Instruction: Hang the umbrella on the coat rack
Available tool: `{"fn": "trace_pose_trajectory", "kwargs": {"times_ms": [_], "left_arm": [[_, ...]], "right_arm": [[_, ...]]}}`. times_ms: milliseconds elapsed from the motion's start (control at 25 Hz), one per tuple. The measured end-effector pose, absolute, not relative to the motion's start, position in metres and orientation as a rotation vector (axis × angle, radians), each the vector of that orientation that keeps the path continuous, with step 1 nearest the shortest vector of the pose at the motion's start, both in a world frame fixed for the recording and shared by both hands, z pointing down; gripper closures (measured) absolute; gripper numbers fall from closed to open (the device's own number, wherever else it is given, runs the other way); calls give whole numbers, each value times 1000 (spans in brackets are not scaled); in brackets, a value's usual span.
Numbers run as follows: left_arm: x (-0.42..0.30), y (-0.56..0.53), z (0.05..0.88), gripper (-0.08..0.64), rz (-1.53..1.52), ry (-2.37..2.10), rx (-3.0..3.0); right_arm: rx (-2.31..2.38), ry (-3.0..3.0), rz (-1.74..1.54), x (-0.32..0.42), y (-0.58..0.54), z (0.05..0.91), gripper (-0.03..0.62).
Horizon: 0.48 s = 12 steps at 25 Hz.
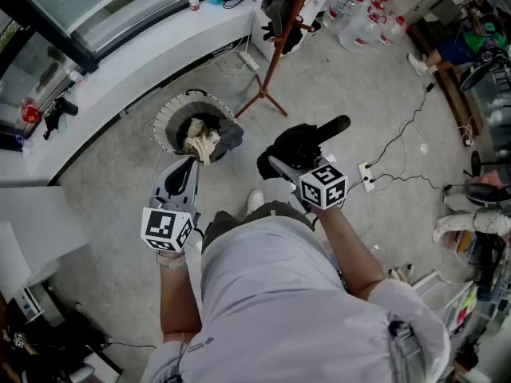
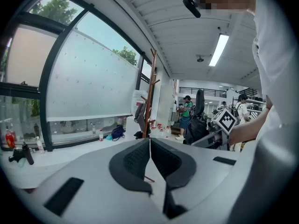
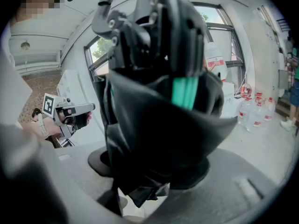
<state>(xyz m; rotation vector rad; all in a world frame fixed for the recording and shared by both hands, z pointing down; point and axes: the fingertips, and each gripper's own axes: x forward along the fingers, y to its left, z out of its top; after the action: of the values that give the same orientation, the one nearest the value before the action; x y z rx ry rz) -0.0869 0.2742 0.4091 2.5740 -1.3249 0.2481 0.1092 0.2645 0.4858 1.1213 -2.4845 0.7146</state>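
A folded black umbrella (image 1: pixel 297 145) with a stubby black handle sits between the jaws of my right gripper (image 1: pixel 279 166), which is shut on it. In the right gripper view the umbrella (image 3: pixel 159 106) fills the middle, with a green strip showing in its folds. The right gripper (image 3: pixel 152 166) grips its lower part. My left gripper (image 1: pixel 187 166) is held beside it on the left, shut with nothing in it; its pads meet in the left gripper view (image 2: pixel 149 146). The brown wooden coat rack (image 1: pixel 281 42) stands ahead on the floor, with dark clothes on its upper pegs. It shows upright in the left gripper view (image 2: pixel 150 92).
A round bin (image 1: pixel 196 128) with crumpled paper and cloth stands just ahead of my left gripper. A white window ledge (image 1: pixel 136 62) runs along the left. Water bottles (image 1: pixel 359 24) stand beyond the rack. A power strip (image 1: pixel 366 174) and cables lie on the floor to the right.
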Motion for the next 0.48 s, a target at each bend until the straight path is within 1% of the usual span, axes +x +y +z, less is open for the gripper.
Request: {"fn": "trace_pose_trajectory", "kwargs": {"times_ms": [480], "left_arm": [[-38, 248, 422, 555, 322, -1319, 2574]], "right_arm": [[1094, -2510, 708, 152, 239, 492, 325]]}}
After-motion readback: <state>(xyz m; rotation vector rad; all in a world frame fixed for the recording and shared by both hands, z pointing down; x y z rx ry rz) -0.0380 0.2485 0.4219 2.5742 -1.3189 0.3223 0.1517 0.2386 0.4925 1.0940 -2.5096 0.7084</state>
